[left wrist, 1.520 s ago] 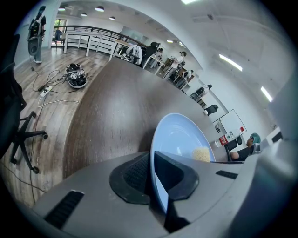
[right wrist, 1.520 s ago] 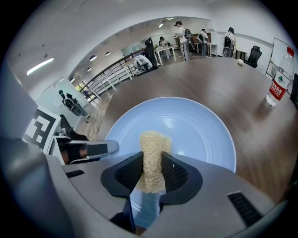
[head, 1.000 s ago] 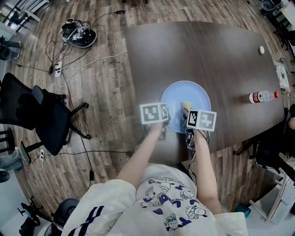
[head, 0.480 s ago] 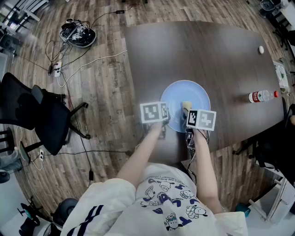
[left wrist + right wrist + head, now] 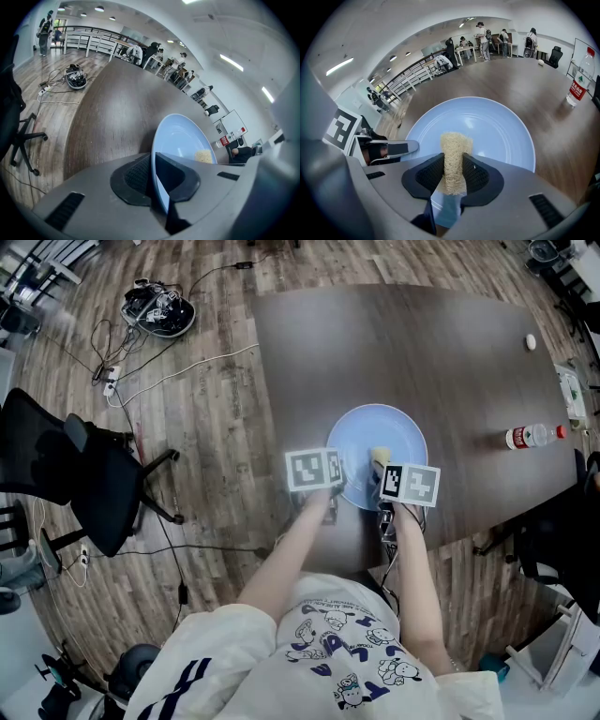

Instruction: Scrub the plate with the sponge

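A pale blue plate (image 5: 386, 437) lies on the dark wooden table (image 5: 412, 343), near its front edge. My left gripper (image 5: 152, 180) is shut on the plate's (image 5: 180, 138) near left rim, the rim edge-on between its black pads. My right gripper (image 5: 453, 177) is shut on a tan fibrous sponge (image 5: 454, 157), which stands upright over the plate's (image 5: 497, 126) near part. In the head view the sponge (image 5: 379, 457) shows just beyond the right gripper's marker cube, over the plate. Whether the sponge touches the plate I cannot tell.
A water bottle (image 5: 532, 436) lies on the table to the right of the plate, and a small white object (image 5: 532, 341) sits further back. A black office chair (image 5: 75, 474) stands on the floor to the left, with cables and a device (image 5: 159, 310) beyond it.
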A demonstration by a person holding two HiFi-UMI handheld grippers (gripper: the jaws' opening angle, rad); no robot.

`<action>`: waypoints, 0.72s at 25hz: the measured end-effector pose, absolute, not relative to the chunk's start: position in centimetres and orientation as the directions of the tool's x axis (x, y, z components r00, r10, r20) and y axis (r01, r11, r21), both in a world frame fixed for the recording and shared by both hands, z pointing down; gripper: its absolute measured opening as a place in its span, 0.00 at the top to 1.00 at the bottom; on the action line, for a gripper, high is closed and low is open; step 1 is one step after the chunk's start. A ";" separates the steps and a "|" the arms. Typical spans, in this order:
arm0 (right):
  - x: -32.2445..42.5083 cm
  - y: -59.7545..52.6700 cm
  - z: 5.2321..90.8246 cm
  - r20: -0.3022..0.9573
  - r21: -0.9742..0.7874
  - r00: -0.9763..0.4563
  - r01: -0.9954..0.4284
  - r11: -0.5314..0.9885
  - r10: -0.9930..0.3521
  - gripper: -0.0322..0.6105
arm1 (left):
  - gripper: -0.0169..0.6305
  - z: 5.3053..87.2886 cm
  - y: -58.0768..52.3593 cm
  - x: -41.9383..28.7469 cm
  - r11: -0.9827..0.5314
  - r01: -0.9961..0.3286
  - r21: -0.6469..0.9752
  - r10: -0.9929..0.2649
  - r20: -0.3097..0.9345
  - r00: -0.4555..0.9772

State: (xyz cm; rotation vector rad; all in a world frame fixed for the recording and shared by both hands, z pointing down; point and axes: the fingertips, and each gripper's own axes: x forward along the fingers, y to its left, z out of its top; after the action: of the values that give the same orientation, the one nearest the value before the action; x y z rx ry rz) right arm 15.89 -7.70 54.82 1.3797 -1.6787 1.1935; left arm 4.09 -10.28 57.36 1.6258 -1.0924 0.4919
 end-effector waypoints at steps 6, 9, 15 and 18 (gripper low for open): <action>15.8 -7.7 54.6 0.898 -0.233 -0.224 -0.972 0.022 -0.378 0.76 | 0.93 57.4 -10.3 4.0 -0.014 -0.842 0.539 -0.403 0.768 0.498; 15.9 -7.7 54.6 0.898 -0.230 -0.218 -0.973 0.016 -0.383 0.76 | 0.93 57.4 -10.3 3.9 -0.015 -0.842 0.539 -0.403 0.768 0.498; 15.8 -7.8 54.6 0.897 -0.228 -0.220 -0.973 0.024 -0.385 0.76 | 0.93 57.4 -10.3 3.9 -0.019 -0.843 0.538 -0.404 0.767 0.499; 15.9 -7.8 54.3 0.890 -0.225 -0.217 -0.974 0.028 -0.401 0.76 | 0.93 57.4 -10.2 4.0 -0.020 -0.843 0.538 -0.403 0.767 0.499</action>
State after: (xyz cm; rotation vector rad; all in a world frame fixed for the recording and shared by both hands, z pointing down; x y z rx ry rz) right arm 15.85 -7.84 54.31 1.4093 -1.6826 1.1679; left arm 4.00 -10.19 57.39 1.6310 -1.0872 0.4935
